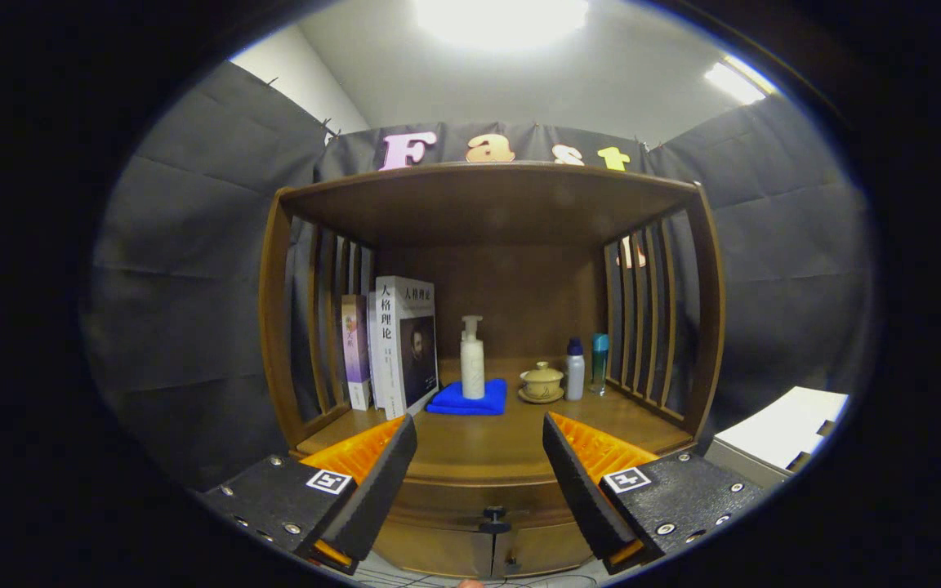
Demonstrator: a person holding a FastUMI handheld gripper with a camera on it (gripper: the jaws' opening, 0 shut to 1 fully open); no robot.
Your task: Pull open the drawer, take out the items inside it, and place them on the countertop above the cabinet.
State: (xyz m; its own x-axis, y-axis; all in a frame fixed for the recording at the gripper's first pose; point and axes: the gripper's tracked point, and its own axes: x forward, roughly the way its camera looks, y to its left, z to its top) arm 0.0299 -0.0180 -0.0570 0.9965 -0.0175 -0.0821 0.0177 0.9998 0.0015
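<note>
**Drawer not yet opened**

The claw [479,474] hangs with its fingers wide apart, holding nothing, level with the cabinet's surface [483,447]. The drawer [470,498] sits shut just below, its dark knob [493,518] between the fingers and lower. Judged next: drop the claw, close on the knob, pull straight back

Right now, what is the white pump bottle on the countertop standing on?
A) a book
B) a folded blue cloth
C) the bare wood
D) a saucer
B: the white pump bottle stands upright on the folded blue cloth, beyond the open, empty jaws of the gripper.
</note>
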